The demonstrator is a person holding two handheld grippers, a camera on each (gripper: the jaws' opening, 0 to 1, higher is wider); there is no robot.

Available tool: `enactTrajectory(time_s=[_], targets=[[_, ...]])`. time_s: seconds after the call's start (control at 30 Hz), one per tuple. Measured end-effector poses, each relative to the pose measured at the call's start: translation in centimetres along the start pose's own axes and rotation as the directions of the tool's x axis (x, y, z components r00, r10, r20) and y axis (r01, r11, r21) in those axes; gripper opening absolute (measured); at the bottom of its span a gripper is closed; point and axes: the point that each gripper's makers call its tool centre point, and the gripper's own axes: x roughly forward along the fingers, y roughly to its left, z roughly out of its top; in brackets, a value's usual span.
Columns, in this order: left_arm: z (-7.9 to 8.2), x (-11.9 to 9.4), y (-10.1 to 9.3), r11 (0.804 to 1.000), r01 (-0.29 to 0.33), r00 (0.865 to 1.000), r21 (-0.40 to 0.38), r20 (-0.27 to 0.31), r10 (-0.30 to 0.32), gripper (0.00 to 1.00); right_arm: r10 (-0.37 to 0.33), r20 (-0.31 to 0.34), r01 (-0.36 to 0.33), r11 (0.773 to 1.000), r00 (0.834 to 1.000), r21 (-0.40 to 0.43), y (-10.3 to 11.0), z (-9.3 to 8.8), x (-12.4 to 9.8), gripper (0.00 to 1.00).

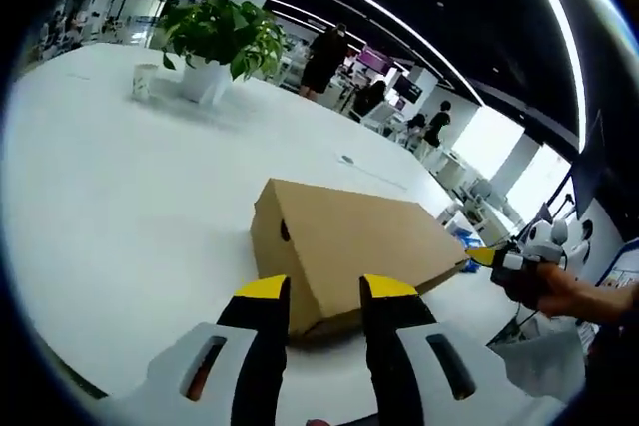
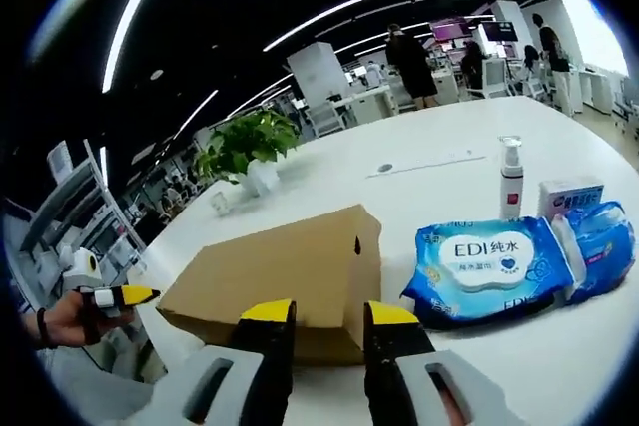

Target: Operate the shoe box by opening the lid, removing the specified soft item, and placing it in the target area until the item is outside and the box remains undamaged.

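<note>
Left gripper view has the closed shoe box point(image 1: 349, 251) on the white table point(image 1: 120, 207) just past the left gripper point(image 1: 326, 289), and the right gripper point(image 2: 329, 313) faces its opposite end, both grippers' jaws parted and empty, so lid-opening has yet to begin and calls for catching the lid's edge.

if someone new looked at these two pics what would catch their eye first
Probably the closed brown cardboard shoe box lying in the middle of the round white table, just beyond the open yellow-tipped jaws of the left gripper and right gripper. Next, the blue pack of wet wipes beside the box, and the leafy green plant in a white pot at the table's far side.
</note>
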Motion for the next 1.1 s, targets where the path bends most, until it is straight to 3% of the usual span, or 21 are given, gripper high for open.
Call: enactTrajectory(time_s=[0.17,0.3,0.4,0.73,1.1], targets=[[-1.8,1.0,0.8,0.998,-0.035,0.995,0.049,-0.091,0.039,0.21,0.001,-0.015,-0.001,0.999,1.0,0.038,-0.4,-1.3,1.2,0.26],[-2.1,1.5,1.4,0.999,-0.034,0.993,0.031,-0.108,0.037,0.22,-0.014,-0.024,0.015,0.999,1.0,0.033,-0.7,-1.8,1.4,0.25],[-1.7,1.9,1.6,1.0,-0.025,0.994,0.003,-0.104,0.025,0.24,-0.025,-0.007,0.025,0.999,1.0,0.038,-0.5,-1.5,1.4,0.26],[1.2,5.2,2.3,0.997,-0.023,0.992,0.078,-0.12,0.032,0.23,-0.062,-0.003,0.062,0.996,0.998,0.061,-1.0,-0.1,2.6,0.26],[3.3,8.4,2.5,0.996,-0.01,0.991,0.088,-0.128,0.021,0.23,-0.091,-0.004,0.091,0.992,0.996,0.089,-2.5,1.2,3.9,0.26]])
